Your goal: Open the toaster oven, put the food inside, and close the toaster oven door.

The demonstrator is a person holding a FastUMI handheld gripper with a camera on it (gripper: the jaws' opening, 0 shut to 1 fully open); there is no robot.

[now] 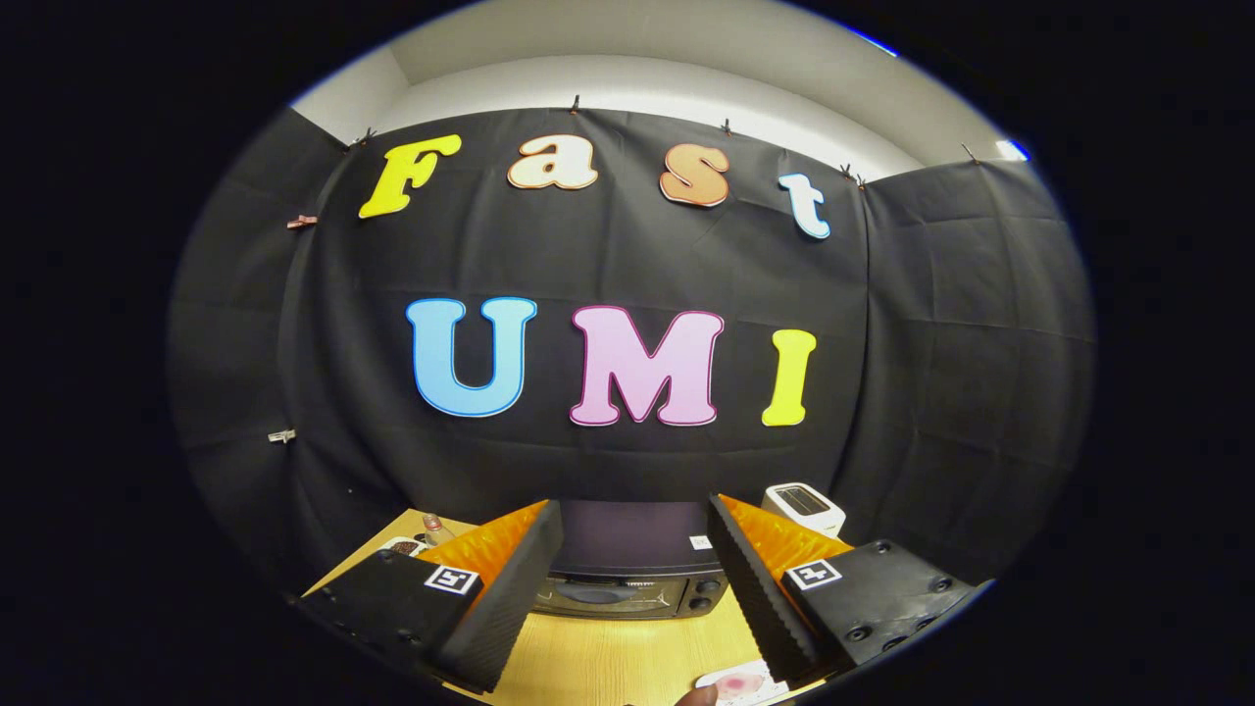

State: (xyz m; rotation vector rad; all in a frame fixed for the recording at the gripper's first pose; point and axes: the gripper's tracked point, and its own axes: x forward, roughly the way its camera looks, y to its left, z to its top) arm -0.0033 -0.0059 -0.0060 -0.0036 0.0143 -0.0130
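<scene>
gripper (635, 559) fingers stand wide apart with nothing between them but open air, held well above the wooden table (608, 662) and pointing toward the back of the booth. framed in the gap, ahead and below the fingertips, sits the toaster oven (627, 574): a dark box with its long side running across the line of the fingers, so its front faces back toward the gripper. its glass door (598, 595) looks closed, and a dark handle runs side to side along the top of the door, with knobs at the door's right end. that handle is the thing the first move turns on, as i judge it: it lies straight ahead and lower, so the fingers need to drop and go forward to reach it, then pull it outward and down. nearer than the oven, just under the right finger, a pale plate (745, 683) carries something pinkish that may be the food; it is partly hidden, and a fingertip of a person shows beside it. a white toaster (804, 506) stands beyond the oven to the right, and small jars sit off to the left, too small to identify.
</scene>
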